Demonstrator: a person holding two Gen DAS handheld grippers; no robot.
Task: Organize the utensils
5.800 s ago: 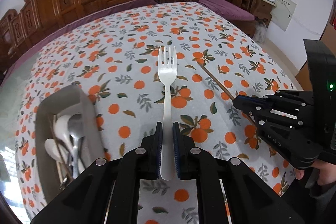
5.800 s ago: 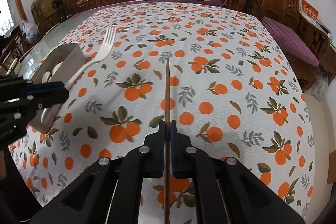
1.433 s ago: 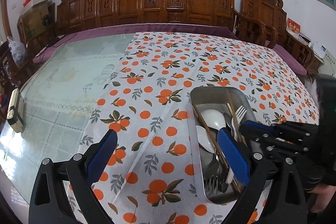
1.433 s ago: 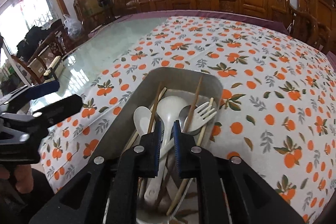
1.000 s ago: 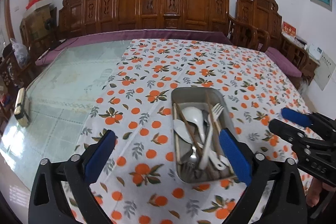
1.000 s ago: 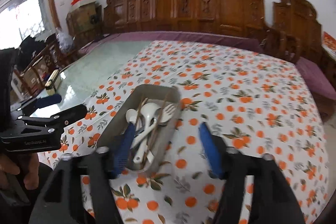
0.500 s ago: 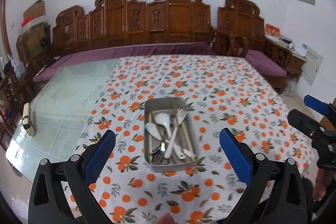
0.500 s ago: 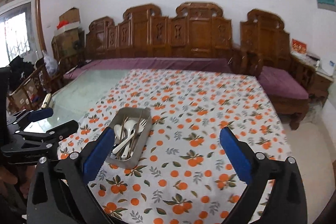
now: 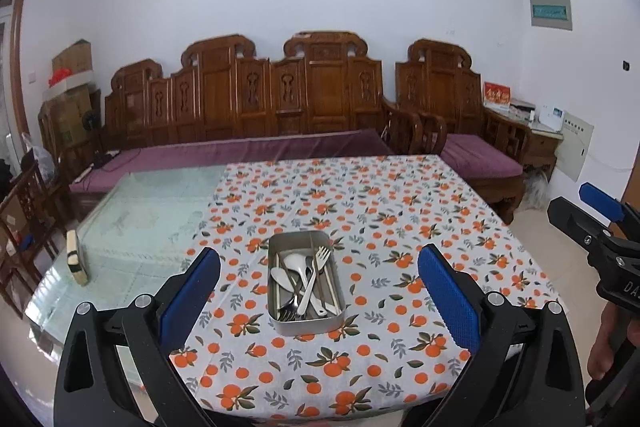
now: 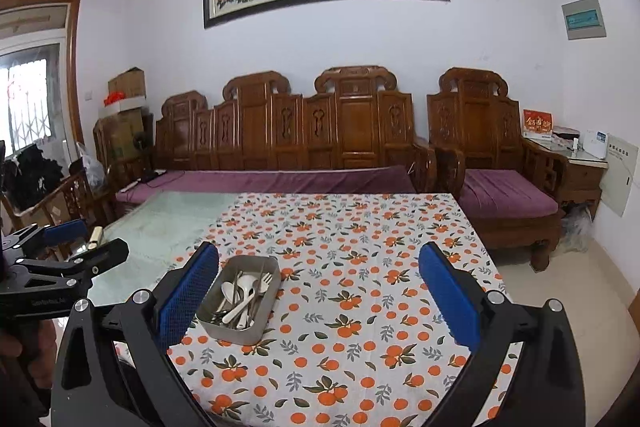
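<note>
On the patterned tablecloth [image 9: 400, 211] of the worktop [image 9: 152, 211], a metal tray [image 9: 306, 323] holds the gathered utensils: a fork [image 9: 322, 259], white spoons [image 9: 298, 263], and chopsticks [image 9: 330, 283] lying lengthwise. Compared with the view a little over a second ago, when the right gripper [image 10: 320, 301] was nearly closed low over the tray, both grippers now stand well back from it and above it, and the whole worktop is visible. The right gripper's jaws have just been opening and are now spread wide with nothing between them; the left gripper [image 9: 320, 301] is likewise spread and empty. No loose utensil shows on the cloth, so the sorting is judged complete and the hands withdrawn. The tray lies ahead of and below both grippers, well apart from them: centred between the left gripper's fingers in the left wrist view, and near the left finger in the right wrist view.
</note>
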